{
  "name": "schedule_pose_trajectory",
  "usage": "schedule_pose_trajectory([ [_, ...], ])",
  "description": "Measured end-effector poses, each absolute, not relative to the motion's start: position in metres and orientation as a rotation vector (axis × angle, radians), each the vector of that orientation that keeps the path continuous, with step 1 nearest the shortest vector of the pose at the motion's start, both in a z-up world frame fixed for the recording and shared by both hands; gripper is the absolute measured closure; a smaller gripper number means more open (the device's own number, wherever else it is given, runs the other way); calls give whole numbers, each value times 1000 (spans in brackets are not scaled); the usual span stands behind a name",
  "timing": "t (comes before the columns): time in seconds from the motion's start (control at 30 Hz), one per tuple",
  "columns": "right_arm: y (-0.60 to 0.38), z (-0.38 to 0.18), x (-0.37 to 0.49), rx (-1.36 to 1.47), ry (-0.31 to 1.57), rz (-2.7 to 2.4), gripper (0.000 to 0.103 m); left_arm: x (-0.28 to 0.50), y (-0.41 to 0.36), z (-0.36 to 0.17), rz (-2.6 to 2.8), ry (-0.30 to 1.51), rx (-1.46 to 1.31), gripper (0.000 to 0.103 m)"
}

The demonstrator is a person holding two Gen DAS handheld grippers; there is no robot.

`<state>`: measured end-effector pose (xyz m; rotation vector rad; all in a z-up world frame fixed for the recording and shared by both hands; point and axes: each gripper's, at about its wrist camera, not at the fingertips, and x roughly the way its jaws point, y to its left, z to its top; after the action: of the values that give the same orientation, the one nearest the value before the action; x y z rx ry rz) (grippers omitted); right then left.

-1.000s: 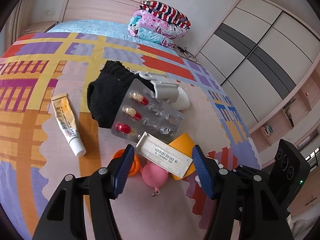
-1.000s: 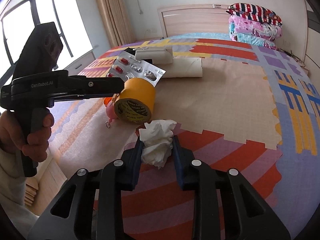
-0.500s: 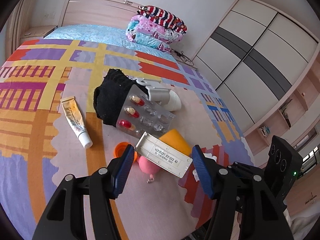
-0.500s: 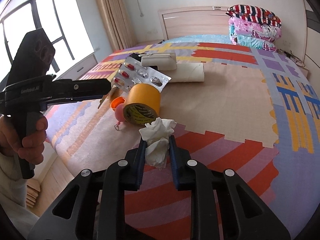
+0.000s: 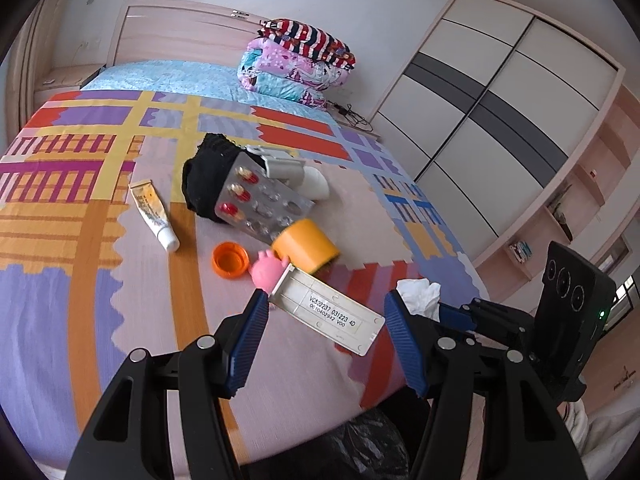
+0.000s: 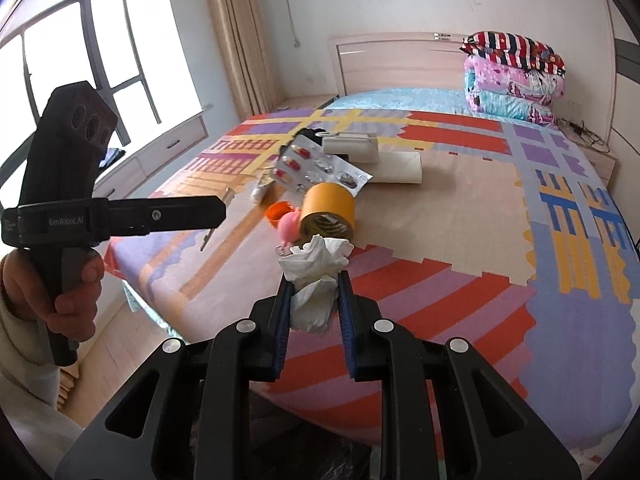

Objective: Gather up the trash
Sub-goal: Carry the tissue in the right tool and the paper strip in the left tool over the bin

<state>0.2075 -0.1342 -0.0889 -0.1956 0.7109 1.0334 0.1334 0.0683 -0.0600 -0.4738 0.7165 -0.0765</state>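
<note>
Each tool was matte black plastic with two long fingers faced in ribbed blue pads and studded with round silver screws. The left tool [image 5: 322,332] showed white "GenRobot.AI" lettering on its side bar in the right wrist view. The right tool [image 6: 313,300] carried an upright black block with three round lenses and a green light. A cream sleeve [image 6: 18,344] covered the wrist of the left hand [image 6: 60,288].

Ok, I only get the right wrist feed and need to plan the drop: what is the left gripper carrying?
Observer: The left gripper is shut on a flat white plastic cover with a printed code label, gripped by its two ends.
Operator: Any bag near it? My view is dark at the bottom.
Observer: In the left wrist view, what looks like a black plastic bag sits on the floor past the bed's edge, below that gripper.
</note>
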Motion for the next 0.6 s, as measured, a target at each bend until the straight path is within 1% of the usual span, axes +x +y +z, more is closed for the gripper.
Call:
schedule_pose_trajectory([
  [0.33,-147,-91,173,-238,706,1080,81,101,41,-69,-121,747,-470,45],
  [0.6,-159,-114,151,-266,763,1093,81,82,20,-92,-150,820,-448,45],
])
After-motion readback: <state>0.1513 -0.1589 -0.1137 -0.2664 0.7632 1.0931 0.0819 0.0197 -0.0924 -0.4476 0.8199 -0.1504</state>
